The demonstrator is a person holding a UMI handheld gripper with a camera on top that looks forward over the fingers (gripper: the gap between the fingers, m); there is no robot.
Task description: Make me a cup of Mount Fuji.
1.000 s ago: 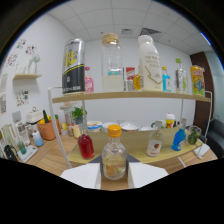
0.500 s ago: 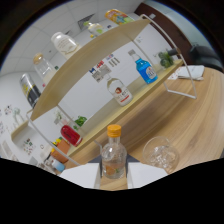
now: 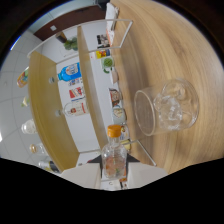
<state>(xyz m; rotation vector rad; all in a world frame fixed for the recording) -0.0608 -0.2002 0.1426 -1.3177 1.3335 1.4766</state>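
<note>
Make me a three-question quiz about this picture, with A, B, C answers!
1. Where is the bottle?
A. between the fingers
B. on the top shelf
C. inside the glass

2. What colour is the bottle's cap?
A. green
B. orange
C. black

3. What is in the glass?
A. ice cubes
B. nothing
C. a spoon

Answers:
1. A, the bottle sits between the two fingers of the gripper, which press on its sides.
2. B, the cap on top of the bottle is orange.
3. A, clear lumps that look like ice fill the glass on the wooden table.
</note>
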